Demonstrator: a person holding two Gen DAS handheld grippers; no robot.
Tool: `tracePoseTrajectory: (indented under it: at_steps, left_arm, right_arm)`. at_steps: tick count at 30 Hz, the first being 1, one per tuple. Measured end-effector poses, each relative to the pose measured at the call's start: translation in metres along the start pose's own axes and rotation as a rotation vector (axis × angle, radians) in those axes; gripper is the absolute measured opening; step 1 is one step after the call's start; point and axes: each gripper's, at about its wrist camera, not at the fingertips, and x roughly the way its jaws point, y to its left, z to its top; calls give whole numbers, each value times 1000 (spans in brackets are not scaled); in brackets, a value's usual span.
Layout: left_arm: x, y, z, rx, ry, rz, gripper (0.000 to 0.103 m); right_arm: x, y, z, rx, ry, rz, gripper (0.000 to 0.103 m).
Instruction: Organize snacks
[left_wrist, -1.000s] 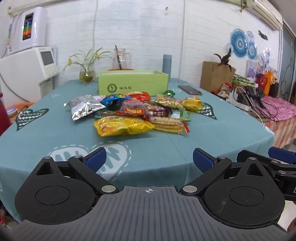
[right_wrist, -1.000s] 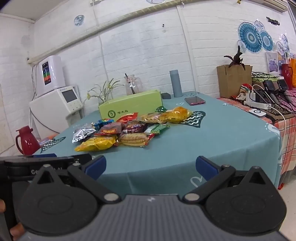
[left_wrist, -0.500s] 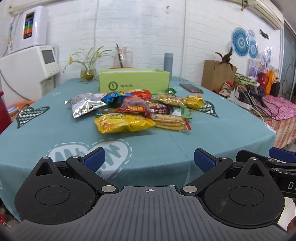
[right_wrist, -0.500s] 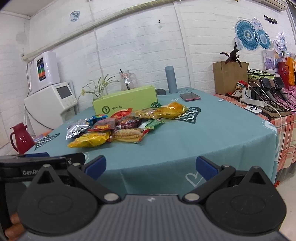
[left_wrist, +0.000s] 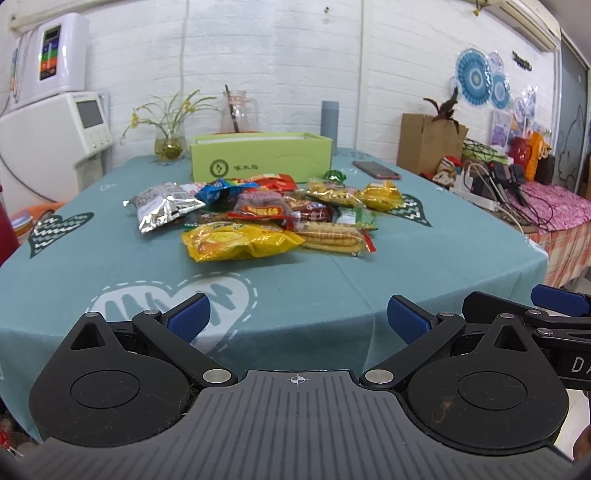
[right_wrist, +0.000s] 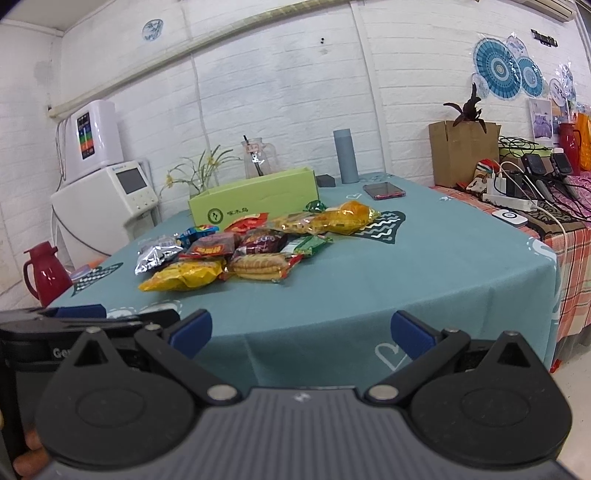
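Observation:
A heap of snack packets lies mid-table on the teal cloth: a yellow bag (left_wrist: 240, 242) in front, a silver bag (left_wrist: 162, 205) to its left, a biscuit pack (left_wrist: 334, 240) to its right, red and blue packets behind. The same heap shows in the right wrist view, with the yellow bag (right_wrist: 184, 275) nearest. An open green box (left_wrist: 260, 158) stands behind the heap, also in the right wrist view (right_wrist: 255, 201). My left gripper (left_wrist: 297, 317) is open and empty at the near table edge. My right gripper (right_wrist: 301, 332) is open and empty beside it.
A phone (left_wrist: 376, 170), a grey flask (left_wrist: 330, 122), a glass jug (left_wrist: 236, 112) and a flower vase (left_wrist: 170, 142) stand at the table's far side. A side table with chargers and cables (right_wrist: 524, 184) is at right. A red flask (right_wrist: 42, 273) stands at left.
Both grippers have drifted slightly nearer the table, so the snack heap looks a little closer. Both stay open and nothing on the table has moved.

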Motion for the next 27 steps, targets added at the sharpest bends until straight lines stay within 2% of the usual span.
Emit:
tracePoseTrajectory:
  at_steps: [27]
  left_arm:
    - [9, 3, -5, -5, 34, 11, 92]
  right_arm:
    - [5, 2, -3, -17, 26, 3, 102]
